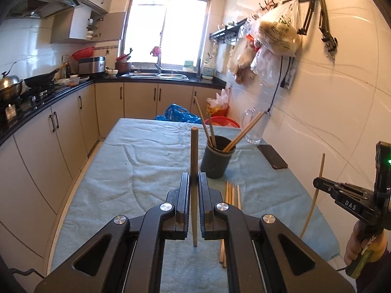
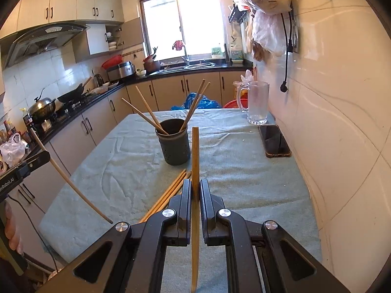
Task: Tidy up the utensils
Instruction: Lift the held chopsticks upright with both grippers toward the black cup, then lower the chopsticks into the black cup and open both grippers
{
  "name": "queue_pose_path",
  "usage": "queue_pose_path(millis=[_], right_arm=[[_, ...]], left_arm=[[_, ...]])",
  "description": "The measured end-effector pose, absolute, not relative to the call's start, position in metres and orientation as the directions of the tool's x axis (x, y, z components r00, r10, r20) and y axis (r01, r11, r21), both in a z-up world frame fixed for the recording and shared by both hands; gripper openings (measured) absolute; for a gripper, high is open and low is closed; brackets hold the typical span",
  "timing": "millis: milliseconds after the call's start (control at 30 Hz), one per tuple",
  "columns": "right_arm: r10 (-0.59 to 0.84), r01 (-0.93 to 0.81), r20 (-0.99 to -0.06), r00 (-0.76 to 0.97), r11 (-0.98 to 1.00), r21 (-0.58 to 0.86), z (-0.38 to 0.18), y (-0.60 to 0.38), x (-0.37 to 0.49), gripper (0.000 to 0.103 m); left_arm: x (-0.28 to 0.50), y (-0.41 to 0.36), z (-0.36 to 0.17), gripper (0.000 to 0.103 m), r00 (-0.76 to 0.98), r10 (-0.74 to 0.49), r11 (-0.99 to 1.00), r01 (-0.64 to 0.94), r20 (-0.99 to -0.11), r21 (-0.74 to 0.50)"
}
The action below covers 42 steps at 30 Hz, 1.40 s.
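**Operator:** Starting at my jaws. The left gripper (image 1: 194, 183) is closed down to a sliver on one chopstick (image 1: 194, 161), pinched near its middle and standing almost upright. The right gripper (image 2: 195, 188) is the same, nearly fully closed on a second chopstick (image 2: 195, 151), also upright, with a long tail hanging below the pads.

**Observer:** How do they feel to you as loads?

**Operator:** I'd judge them very light, stiff, thin wood, smooth enough to pivot between the pads if I swing fast. A grip near the middle seems right, since it leaves a free end to aim into the cup without the stick tipping.

**Observer:** And where does everything else sit?

**Operator:** The dark holder cup (image 2: 174, 144) stands on the worktop (image 2: 244, 183) roughly mid-width, toward the far edge, with four chopsticks already leaning in it. A loose bundle of chopsticks (image 1: 232, 193) lies flat on the cloth just beside the cup on its near side. Those are the ones left to sort, and lying flat they'd need a pinch at one end.

**Observer:** Anything fragile nearby?

**Operator:** A glass mug (image 2: 256, 105) at the far right corner and a phone (image 2: 275, 140) along the right edge, both apart from the cup. The cup looks light, so a clumsy drop could nudge it.
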State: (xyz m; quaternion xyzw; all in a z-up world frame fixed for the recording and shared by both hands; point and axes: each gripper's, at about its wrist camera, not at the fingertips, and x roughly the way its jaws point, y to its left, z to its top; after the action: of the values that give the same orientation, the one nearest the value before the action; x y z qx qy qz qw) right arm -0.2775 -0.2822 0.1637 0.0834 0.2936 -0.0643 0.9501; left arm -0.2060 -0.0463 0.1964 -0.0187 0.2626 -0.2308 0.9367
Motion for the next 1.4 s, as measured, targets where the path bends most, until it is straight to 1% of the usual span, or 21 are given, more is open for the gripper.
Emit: queue_pose_path(millis=[233, 433, 633, 833, 1133, 1300, 1400], right_arm=[[-0.069, 0.180, -0.556, 0.828, 0.973, 0.147, 0.166, -0.287, -0.274, 0.007], [-0.062, 0.183, -0.552, 0.831, 0.969, 0.165, 0.167, -0.290, -0.269, 0.007], [-0.048, 0.176, -0.541, 0.840, 0.966, 0.187, 0.171, -0.294, -0.262, 0.007], [-0.025, 0.157, -0.516, 0.856, 0.964, 0.213, 0.186, -0.298, -0.249, 0.007], [-0.014, 0.115, -0.392, 0.920, 0.965, 0.237, 0.238, -0.300, -0.204, 0.007], [-0.055, 0.132, -0.311, 0.949, 0.964, 0.231, 0.260, -0.302, -0.172, 0.007], [-0.060, 0.135, -0.292, 0.954, 0.961, 0.243, 0.266, -0.306, -0.153, 0.007]], left_arm=[[-0.202, -0.039, 0.201, 0.006, 0.766, -0.440, 0.896, 0.409, -0.470, -0.172], [-0.200, -0.040, 0.204, 0.006, 0.754, -0.464, 0.884, 0.428, -0.465, -0.188], [-0.192, -0.046, 0.214, 0.006, 0.743, -0.490, 0.870, 0.451, -0.456, -0.200], [-0.177, -0.064, 0.235, 0.006, 0.737, -0.526, 0.848, 0.490, -0.424, -0.200], [-0.142, -0.114, 0.281, 0.006, 0.767, -0.567, 0.823, 0.537, -0.300, -0.183], [-0.106, -0.146, 0.295, 0.006, 0.773, -0.570, 0.822, 0.541, -0.278, -0.179], [-0.082, -0.164, 0.301, 0.006, 0.778, -0.567, 0.824, 0.537, -0.271, -0.181]])
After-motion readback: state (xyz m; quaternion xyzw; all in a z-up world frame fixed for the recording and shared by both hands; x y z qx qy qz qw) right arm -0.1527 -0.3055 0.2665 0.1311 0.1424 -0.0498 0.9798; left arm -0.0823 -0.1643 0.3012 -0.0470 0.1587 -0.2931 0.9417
